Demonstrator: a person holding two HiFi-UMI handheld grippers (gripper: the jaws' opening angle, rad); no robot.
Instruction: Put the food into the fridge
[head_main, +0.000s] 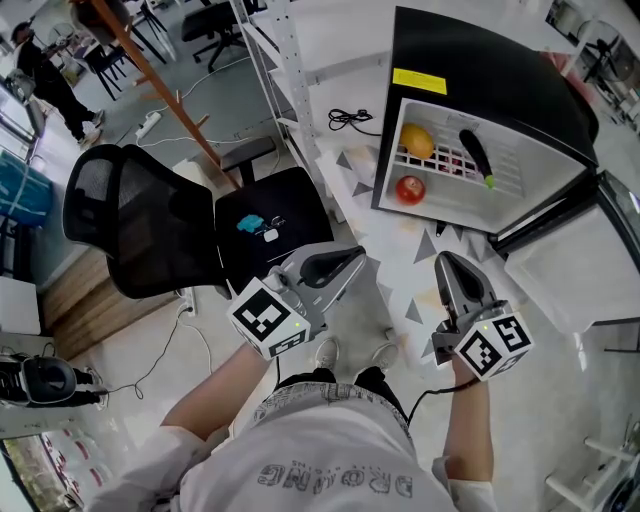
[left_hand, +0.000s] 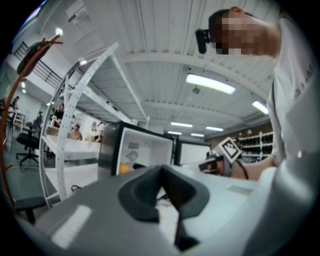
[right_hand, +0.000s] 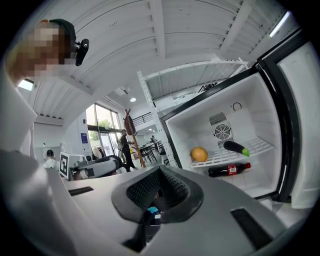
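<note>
A small black fridge (head_main: 480, 60) stands open in front of me, its door (head_main: 560, 215) swung out to the right. On its wire shelf lie an orange (head_main: 417, 141) (right_hand: 199, 154) and a dark eggplant (head_main: 477, 156) (right_hand: 236, 147). Under the shelf, the right gripper view shows a red-labelled dark bottle (right_hand: 230, 170); the head view shows a red item (head_main: 410, 188) there. My left gripper (head_main: 358, 255) (left_hand: 162, 172) and right gripper (head_main: 445, 262) (right_hand: 160, 172) hang short of the fridge, both shut with nothing between the jaws.
A black mesh office chair (head_main: 140, 220) and a dark seat (head_main: 270, 215) bearing a teal item stand at left. A white metal rack post (head_main: 290, 60) rises beside the fridge, and a black cable (head_main: 350, 120) lies near it. A person (head_main: 50, 80) stands far back left.
</note>
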